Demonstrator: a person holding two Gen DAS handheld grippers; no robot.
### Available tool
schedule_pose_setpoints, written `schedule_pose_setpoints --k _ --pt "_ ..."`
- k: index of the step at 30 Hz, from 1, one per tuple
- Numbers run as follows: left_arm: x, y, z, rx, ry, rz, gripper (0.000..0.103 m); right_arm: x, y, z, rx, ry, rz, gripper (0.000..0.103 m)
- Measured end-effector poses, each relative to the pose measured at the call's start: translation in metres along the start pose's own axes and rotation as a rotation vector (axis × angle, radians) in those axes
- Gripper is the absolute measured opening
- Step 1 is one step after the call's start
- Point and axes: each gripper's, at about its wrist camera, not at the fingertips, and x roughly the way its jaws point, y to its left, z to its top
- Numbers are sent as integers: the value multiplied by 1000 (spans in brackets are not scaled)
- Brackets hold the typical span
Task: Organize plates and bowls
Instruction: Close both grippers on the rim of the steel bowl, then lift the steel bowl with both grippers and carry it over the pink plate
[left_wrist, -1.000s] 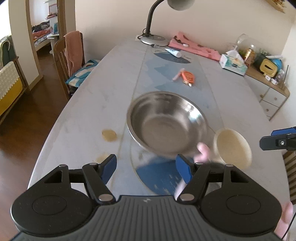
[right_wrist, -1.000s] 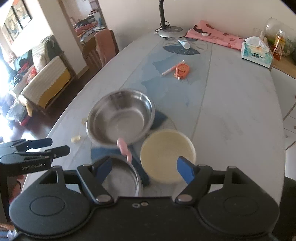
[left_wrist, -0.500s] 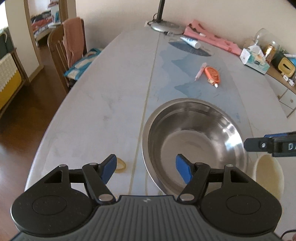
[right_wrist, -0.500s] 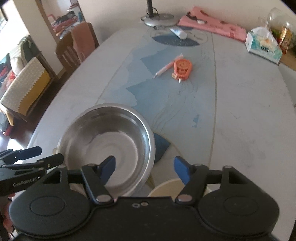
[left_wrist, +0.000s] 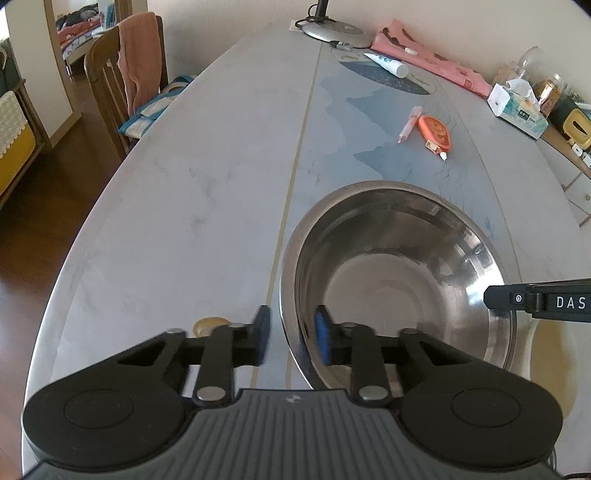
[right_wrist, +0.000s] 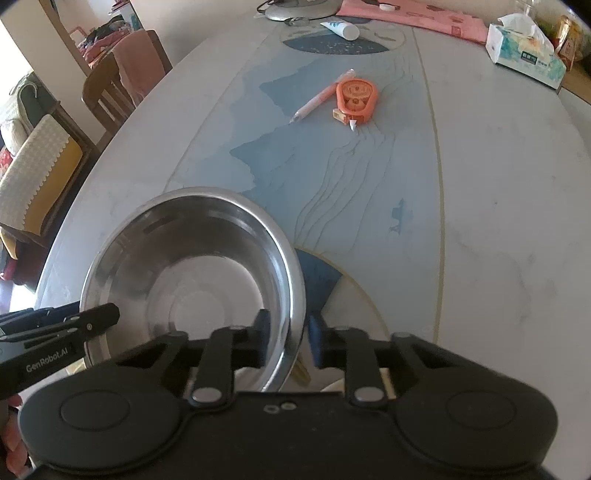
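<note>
Dining table (left_wrist: 207, 206), long, pale marbled top with a blue landscape print: being used as the working surface, with a wooden chair (left_wrist: 110, 92) drawn up at its far left edge.

Steel bowl (left_wrist: 395, 280), largest item, landmark for all entries below: being kept at the near end of the table, its rim straddled on opposite sides by both grippers, judged so that so wide a vessel can be lifted level with a two-sided grip.

Cream bowl (left_wrist: 550, 354): lying just beside the steel bowl's right rim, partly hidden; judged the next piece for stacking.

Tissue box (right_wrist: 524, 55): standing well beyond the steel bowl, toward the far right.

Orange tape dispenser (right_wrist: 356, 98) and pink pen (right_wrist: 321, 98): lying side by side, well beyond the steel bowl at mid-table.

Left gripper (left_wrist: 291, 334): being held low and level, jaws narrowed across the bowl's left rim, one pad outside, one inside; whether the metal is already being pinched cannot be told.

Right gripper (right_wrist: 286, 338): being held likewise at the right rim, jaws narrowed astride it, contact not confirmable.
</note>
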Motion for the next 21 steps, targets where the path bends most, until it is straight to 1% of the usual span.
schedule_pose_setpoints --k 1,3,6,11,17,21 --pt "0 0 1 2 3 -3 15 0 1 0 -6 -2 -5 18" --pt "0 -2 1 12 3 5 15 1 1 0 -15 -6 -17 13" --pt "-1 -4 1 18 -1 15 15 0 0 -1 -13 -10 -14 13" --pt "-17 -9 8 37 -51 27 14 -10 3 3 -31 -58 -26 13" --pt "-46 -7 25 31 -111 21 14 -41 9 14 -31 -133 -11 13" --pt "-69 -2 28 15 -132 11 14 -63 16 15 -36 -161 0 13"
